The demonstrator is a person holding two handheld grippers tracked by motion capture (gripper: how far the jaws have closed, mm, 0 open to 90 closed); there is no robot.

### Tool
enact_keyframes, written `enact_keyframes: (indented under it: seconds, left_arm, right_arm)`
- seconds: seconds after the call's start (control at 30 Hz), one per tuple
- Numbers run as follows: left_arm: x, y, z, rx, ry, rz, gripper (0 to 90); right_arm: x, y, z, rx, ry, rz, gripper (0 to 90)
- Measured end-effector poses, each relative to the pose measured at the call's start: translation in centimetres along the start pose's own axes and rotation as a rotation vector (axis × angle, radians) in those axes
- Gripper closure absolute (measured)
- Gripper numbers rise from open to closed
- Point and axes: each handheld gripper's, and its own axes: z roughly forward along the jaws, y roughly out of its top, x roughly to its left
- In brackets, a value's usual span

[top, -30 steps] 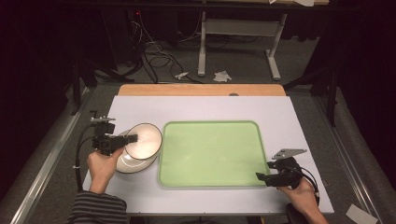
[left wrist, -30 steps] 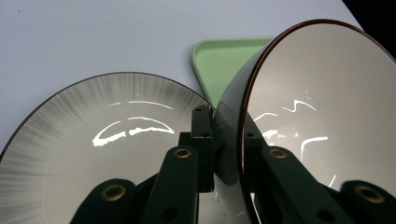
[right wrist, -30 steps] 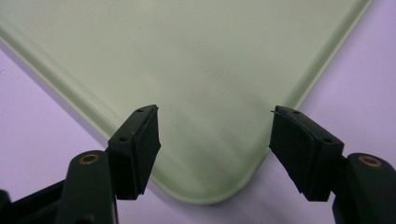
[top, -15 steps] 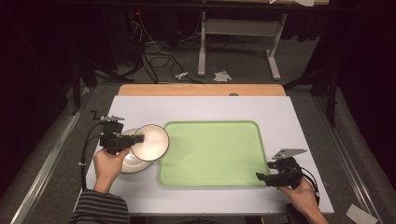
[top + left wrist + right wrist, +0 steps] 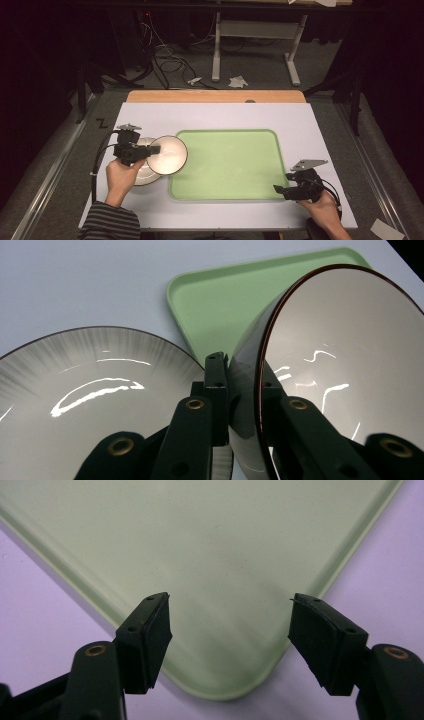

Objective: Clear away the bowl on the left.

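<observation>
The left tool point(image 5: 152, 149) has its jaws clamped tight on the rim of a small glossy white bowl with a dark brown edge point(image 5: 168, 154), one jaw inside the wall and one outside as the left gripper view shows, and the bowl hangs tilted in the air just ahead of it. Right beneath and behind the tool sits a wider white plate with grey streaks round its rim point(image 5: 95, 395), resting on the pale worktop point(image 5: 220, 117). Ahead of the bowl lies the flat mint-green plastic tray point(image 5: 227, 162), and the bowl overlaps its near edge. This looks like the carry stage: bowl lifted off the plate, heading for the tray. Next the bowl needs levelling and lowering onto the tray before the jaws let go. Over at the tray's far corner, the right tool point(image 5: 230, 635) hovers with jaws spread wide, gripping nothing.
</observation>
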Motion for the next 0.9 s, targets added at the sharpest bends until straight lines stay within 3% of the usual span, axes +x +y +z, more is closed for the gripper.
enact_keyframes:
  seconds: [0.37,0.43,0.7,0.9]
  left_arm:
    - [-2.7,1.6,2.0,0.059,-0.044,0.089,82.0]
    - [-3.7,2.0,2.9,0.084,-0.048,0.127,82.0]
    - [-5.6,3.2,4.5,0.093,-0.098,0.155,82.0]
    - [-6.3,4.2,5.7,0.108,-0.134,0.152,82.0]
  right_arm:
    - [0.0,0.0,0.0,0.001,0.003,-0.003,34.7]
    - [-0.1,0.0,0.0,-0.003,0.004,-0.001,34.6]
    - [-0.1,-0.1,0.0,-0.007,0.008,0.000,34.7]
    - [-0.1,-0.1,0.0,-0.011,0.012,-0.001,34.7]
